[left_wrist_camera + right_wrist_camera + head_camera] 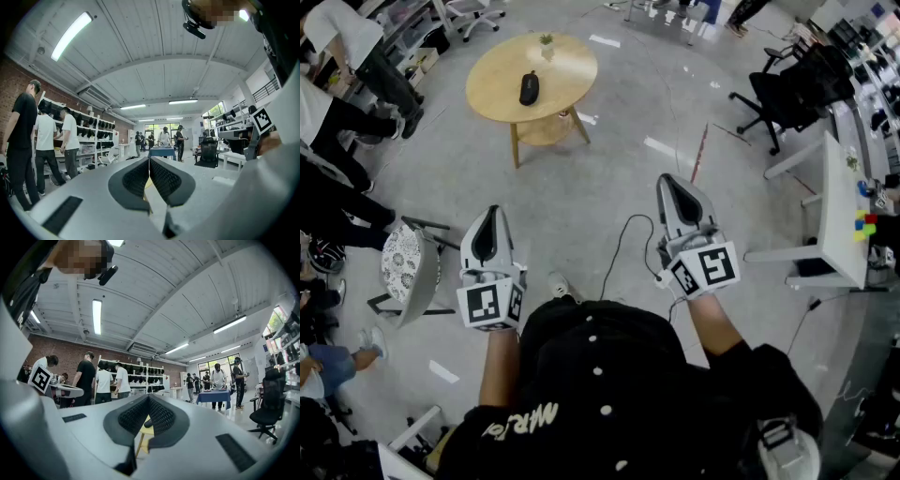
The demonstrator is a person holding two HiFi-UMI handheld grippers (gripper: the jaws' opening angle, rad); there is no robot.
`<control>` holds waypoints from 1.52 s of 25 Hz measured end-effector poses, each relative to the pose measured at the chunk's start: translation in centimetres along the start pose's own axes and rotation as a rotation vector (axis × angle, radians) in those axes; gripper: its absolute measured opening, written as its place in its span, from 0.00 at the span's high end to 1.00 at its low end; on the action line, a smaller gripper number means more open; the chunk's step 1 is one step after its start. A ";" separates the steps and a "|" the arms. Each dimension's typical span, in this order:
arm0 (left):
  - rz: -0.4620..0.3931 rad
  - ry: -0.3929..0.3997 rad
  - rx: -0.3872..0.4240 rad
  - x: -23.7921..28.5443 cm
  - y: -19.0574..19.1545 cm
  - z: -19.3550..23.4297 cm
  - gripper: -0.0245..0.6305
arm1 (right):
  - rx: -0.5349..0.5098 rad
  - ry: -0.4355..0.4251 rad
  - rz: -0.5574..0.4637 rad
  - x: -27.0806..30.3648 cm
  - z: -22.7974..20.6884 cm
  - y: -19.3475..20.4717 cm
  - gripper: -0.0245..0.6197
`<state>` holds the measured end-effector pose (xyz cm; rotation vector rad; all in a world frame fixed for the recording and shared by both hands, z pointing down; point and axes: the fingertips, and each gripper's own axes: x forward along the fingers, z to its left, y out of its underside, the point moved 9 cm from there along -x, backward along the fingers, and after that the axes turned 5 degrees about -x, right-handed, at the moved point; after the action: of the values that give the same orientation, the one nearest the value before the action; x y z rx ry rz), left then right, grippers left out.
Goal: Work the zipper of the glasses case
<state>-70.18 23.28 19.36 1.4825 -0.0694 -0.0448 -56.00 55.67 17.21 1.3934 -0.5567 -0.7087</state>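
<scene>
Presently, both tools are recorded as closed and empty. The left gripper point(493, 214) and the right gripper point(667, 182) are held out level over the grey floor point(581, 197), side by side and well apart, each carried on a bare forearm and each bearing its marker cube at the rear. In the left gripper view the ribbed black pads point(136, 178) are seen pressed together at their tips, with nothing caught between them. The same is noted in the right gripper view, where the pads point(161, 416) meet along a closed seam. The glasses case point(529, 87), a dark oblong pouch, is found lying on the round wooden table point(572, 70) far ahead of both grippers, untouched and well clear of either one. A small potted plant point(547, 43) is set on the same table, near the case but apart from it. Through the notch under the right gripper's closed pads a sliver of the yellow tabletop and a dark shape on it are glimpsed. Whether the zipper is open or shut cannot be told from any view. A black cable point(623, 246) is trailed across the floor between the grippers. A black office chair point(787, 94) and a white desk point(839, 202) are noted to the right, and a patterned stool point(401, 264) and several people point(328, 112) to the left.
</scene>
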 end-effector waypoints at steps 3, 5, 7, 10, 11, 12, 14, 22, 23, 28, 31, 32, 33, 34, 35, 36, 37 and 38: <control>0.001 -0.004 0.010 0.2 0.1 0.2 0.95 | -0.009 -0.006 -0.002 0.2 0.2 0.1 0.96; 0.000 -0.003 -0.007 0.2 0.2 0.4 0.95 | -0.020 0.004 0.000 0.2 0.3 0.2 0.96; -0.003 0.001 -0.041 0.2 0.3 0.7 0.96 | -0.008 0.020 -0.007 0.3 0.3 0.5 0.96; 0.002 0.000 -0.047 0.3 0.5 1.2 0.96 | 0.044 0.037 -0.035 0.6 0.2 0.8 0.96; 0.003 0.001 -0.042 0.4 0.6 1.2 0.96 | 0.047 0.041 -0.039 0.8 0.1 0.8 0.96; 0.003 0.004 -0.037 0.6 0.6 1.3 0.96 | 0.046 0.042 -0.040 0.9 0.1 0.8 0.96; -0.002 0.004 -0.017 1.0 0.6 1.3 0.96 | 0.041 0.040 -0.034 1.2 0.0 0.9 0.96; -0.019 -0.002 0.015 2.3 0.7 2.6 0.75 | 0.044 0.022 -0.027 3.0 0.4 1.5 0.83; -0.017 -0.013 0.004 2.6 0.7 3.1 0.69 | 0.048 0.027 -0.027 3.4 0.4 1.6 0.74; -0.013 0.005 -0.030 4.2 0.8 6.5 0.62 | 0.023 0.066 -0.022 5.9 1.7 1.7 0.60; -0.003 0.053 -0.021 5.1 0.9 8.3 0.62 | 0.008 0.084 -0.024 7.4 2.9 1.7 0.61; -0.003 0.063 -0.015 5.3 0.9 8.9 0.62 | 0.007 0.090 -0.025 8.0 3.4 1.7 0.61; -0.004 0.071 -0.011 5.6 1.0 9.6 0.62 | 0.008 0.096 -0.025 8.6 3.9 1.8 0.61; -0.003 0.079 -0.010 5.8 1.1 10.3 0.62 | 0.010 0.101 -0.023 9.1 4.4 1.8 0.61; -0.001 0.089 -0.009 6.1 1.1 11.0 0.62 | 0.012 0.106 -0.020 9.5 4.8 1.9 0.62; 0.003 0.098 -0.008 6.2 1.2 11.6 0.62 | 0.012 0.111 -0.015 9.8 5.3 1.9 0.63; 0.007 0.106 -0.008 6.5 1.3 12.1 0.62 | 0.009 0.116 -0.010 10.0 5.6 1.9 0.63; 0.011 0.112 -0.010 6.7 1.4 12.6 0.62 | 0.005 0.120 -0.004 10.3 5.8 1.9 0.64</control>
<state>-64.45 10.39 21.98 1.4724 0.0132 0.0470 -53.03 44.27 19.18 1.4324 -0.4616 -0.6227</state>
